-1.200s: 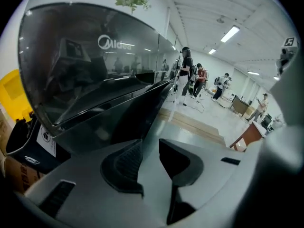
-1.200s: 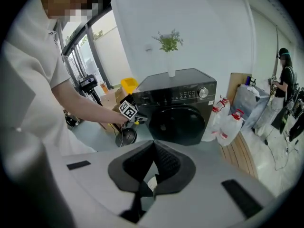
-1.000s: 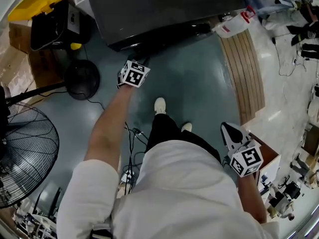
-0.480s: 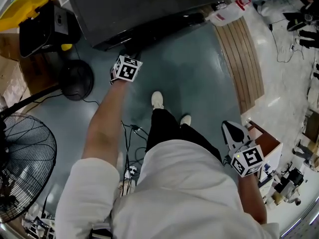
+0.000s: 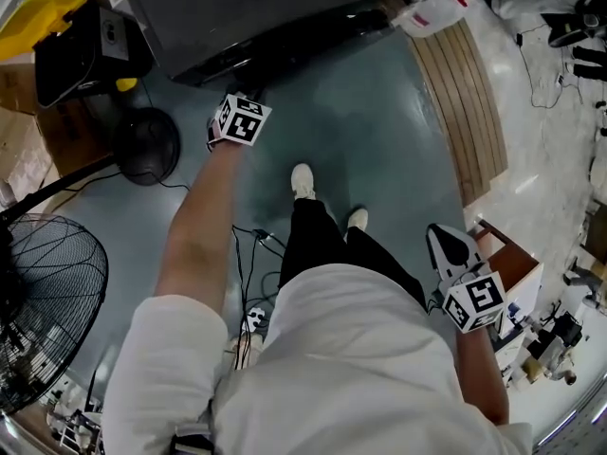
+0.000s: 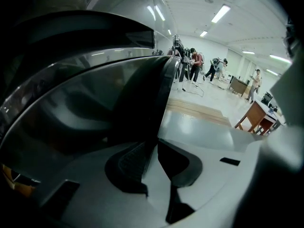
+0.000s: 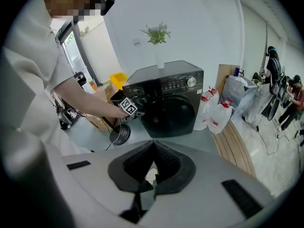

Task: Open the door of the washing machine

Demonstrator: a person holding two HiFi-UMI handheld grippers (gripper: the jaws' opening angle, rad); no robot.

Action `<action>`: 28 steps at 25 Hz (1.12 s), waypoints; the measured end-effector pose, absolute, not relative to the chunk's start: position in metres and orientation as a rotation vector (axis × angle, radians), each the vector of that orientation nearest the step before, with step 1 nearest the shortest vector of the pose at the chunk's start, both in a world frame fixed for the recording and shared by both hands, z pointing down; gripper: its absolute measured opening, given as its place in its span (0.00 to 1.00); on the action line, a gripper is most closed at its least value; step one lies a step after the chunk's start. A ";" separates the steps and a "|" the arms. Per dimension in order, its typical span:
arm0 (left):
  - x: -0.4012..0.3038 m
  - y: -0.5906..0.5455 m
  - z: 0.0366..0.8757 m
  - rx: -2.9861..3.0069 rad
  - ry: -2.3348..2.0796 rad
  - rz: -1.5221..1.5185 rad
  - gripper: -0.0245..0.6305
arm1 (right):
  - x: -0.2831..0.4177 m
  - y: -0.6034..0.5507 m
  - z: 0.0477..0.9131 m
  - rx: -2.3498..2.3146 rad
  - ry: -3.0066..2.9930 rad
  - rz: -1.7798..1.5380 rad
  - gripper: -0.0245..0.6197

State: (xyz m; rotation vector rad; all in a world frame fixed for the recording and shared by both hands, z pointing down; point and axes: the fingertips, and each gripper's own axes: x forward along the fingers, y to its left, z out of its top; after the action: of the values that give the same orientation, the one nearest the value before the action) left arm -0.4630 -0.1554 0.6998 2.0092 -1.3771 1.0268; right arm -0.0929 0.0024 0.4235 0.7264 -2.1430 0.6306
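The dark washing machine (image 5: 285, 8) stands at the top of the head view, and in the right gripper view it (image 7: 166, 99) shows its round door (image 7: 168, 115). My left gripper (image 5: 250, 96) is at the door's left edge. In the left gripper view the door's dark rim (image 6: 159, 99) runs down between the jaws, and the left gripper (image 6: 154, 148) is shut on it. The curved door glass (image 6: 85, 108) fills the left. My right gripper (image 5: 434, 231) hangs by my right hip, away from the machine. Its pads meet with nothing held (image 7: 153, 146).
A standing fan (image 5: 38, 301) and a black round base (image 5: 147, 145) sit left, with cables (image 5: 248, 254) on the floor by my feet. Detergent jugs (image 5: 432, 12) and a wooden pallet (image 5: 469, 112) lie right of the machine. A brown table (image 5: 507, 273) is near my right gripper.
The head view has shifted a little. My left gripper stays at the door's edge, and the right gripper has hardly moved.
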 end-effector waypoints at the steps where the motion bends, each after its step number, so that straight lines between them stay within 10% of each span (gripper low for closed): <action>1: -0.463 -0.156 0.699 2.009 -1.375 1.024 0.17 | -0.091 0.002 0.423 0.734 -2.141 0.631 0.05; 28: -0.369 -0.092 0.705 1.973 -1.251 1.015 0.14 | -0.062 0.006 0.437 0.679 -2.222 0.692 0.05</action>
State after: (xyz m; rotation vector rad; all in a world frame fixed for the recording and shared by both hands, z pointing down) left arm -0.3693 -0.0922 0.7052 1.9734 -1.2509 1.0147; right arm -0.0621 0.0057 0.4366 0.6791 -2.2222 0.6916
